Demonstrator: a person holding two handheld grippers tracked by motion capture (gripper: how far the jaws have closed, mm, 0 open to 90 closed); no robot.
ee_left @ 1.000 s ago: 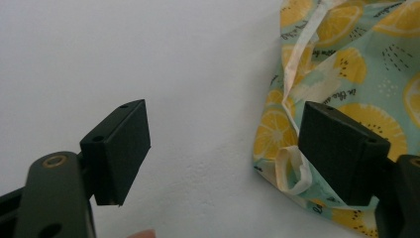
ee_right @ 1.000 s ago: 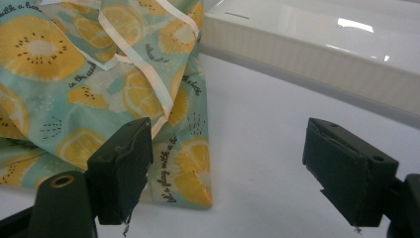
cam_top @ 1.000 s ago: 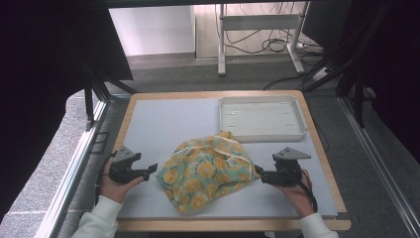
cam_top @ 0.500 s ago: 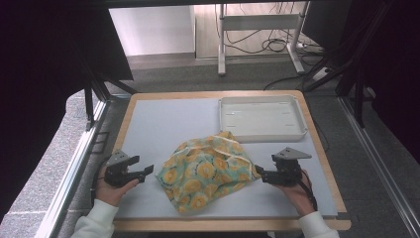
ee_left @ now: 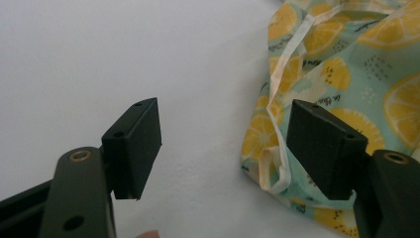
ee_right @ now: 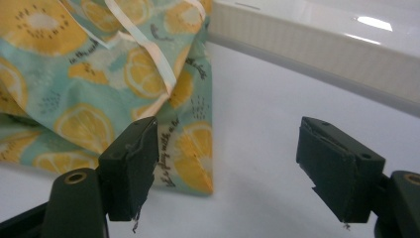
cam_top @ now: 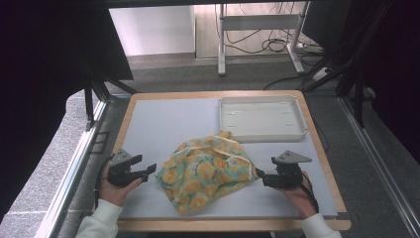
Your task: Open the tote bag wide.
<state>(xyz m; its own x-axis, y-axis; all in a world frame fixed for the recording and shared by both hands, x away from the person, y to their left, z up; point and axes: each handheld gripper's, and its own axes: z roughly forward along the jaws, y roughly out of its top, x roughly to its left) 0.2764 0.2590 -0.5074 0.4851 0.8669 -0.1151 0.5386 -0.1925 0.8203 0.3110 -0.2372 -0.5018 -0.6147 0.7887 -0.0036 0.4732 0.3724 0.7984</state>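
Two hand-held grippers rest low over the pale grey table (cam_top: 163, 124), one on each side of a crumpled cloth printed with yellow lemon slices on a mint-green ground (cam_top: 205, 171). The left hand-held gripper (cam_top: 147, 171) sits just beside the cloth's left edge, its black jaws spread wide with nothing between them. In the left gripper view (ee_left: 225, 148) the cloth (ee_left: 341, 69) lies ahead and to the right of that gripper, its cream-coloured hem running down behind the right-hand jaw, while bare table shows between the jaws.

The right hand-held gripper (cam_top: 260, 176) points at the cloth's right edge and appears to be just beside it. In the right gripper view (ee_right: 225, 163) its jaws also stand wide apart and hold nothing; a folded corner of the cloth (ee_right: 99, 84) lies ahead, behind the left-hand jaw.

Beyond that gripper, farther up the table, stands a shallow white rectangular plastic tray (cam_top: 260, 133), whose near wall (ee_right: 317, 54) crosses the upper right of the right gripper view. The cloth's far edge lies close to the tray's near left corner.
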